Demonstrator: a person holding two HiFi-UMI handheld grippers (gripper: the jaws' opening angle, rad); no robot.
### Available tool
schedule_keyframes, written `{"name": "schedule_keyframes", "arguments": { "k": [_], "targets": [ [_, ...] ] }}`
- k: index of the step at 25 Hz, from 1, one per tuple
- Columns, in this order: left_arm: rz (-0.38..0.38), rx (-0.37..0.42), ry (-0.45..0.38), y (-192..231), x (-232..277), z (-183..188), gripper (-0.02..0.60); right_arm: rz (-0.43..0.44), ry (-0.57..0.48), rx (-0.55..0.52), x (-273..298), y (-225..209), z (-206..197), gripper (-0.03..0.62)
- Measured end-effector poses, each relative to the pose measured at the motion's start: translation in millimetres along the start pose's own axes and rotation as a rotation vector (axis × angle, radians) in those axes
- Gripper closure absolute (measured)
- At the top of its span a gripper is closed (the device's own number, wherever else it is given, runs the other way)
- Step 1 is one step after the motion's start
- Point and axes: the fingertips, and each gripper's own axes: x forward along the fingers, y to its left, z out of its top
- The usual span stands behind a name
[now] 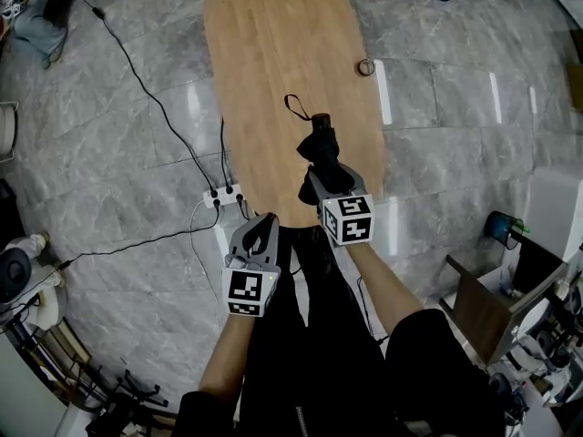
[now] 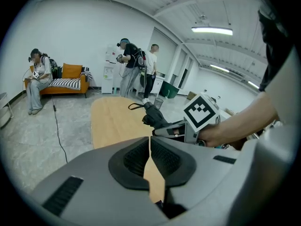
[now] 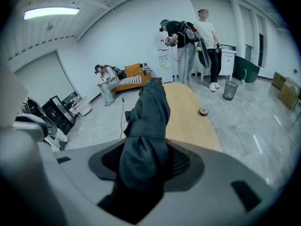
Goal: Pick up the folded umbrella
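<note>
Over the near end of the oval wooden tabletop, the folded umbrella is held in the right claw. The right gripper view shows the jaws clamped on the umbrella's dark fabric body, with the bundle filling the space between the pads. The end with the wrist strap points toward the far end of the tabletop. The left claw hangs just off the near edge, to the left of the umbrella, with its jaws pressed together on nothing. A small round object lies by the right edge, well apart from the umbrella.

The grasp looks made, and the umbrella seems to be clear of the wood, so the pick-up is in its lifting stage. The next move calls for a steady squeeze, since soft fabric can slide between the pads, and a level carry so the free end does not droop.
</note>
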Motion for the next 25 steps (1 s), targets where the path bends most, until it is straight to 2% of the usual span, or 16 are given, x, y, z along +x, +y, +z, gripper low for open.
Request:
{"name": "schedule_keyframes", "arguments": {
  "k": [6,14,25],
  "targets": [
    [-0.005,0.011,-0.016,-6,-6,16,0.563,0.030,-0.064,-0.017,-37,21,22,0.372],
    [-0.014,0.033,-0.037,-18,-23,40,0.563,0.053,-0.137,0.024,-94,47,49,0.372],
    [-0.032,0.062,-0.091,-27,-36,86,0.563,0.059,-0.254,0.027,-158,58,89,0.372]
  ]
}}
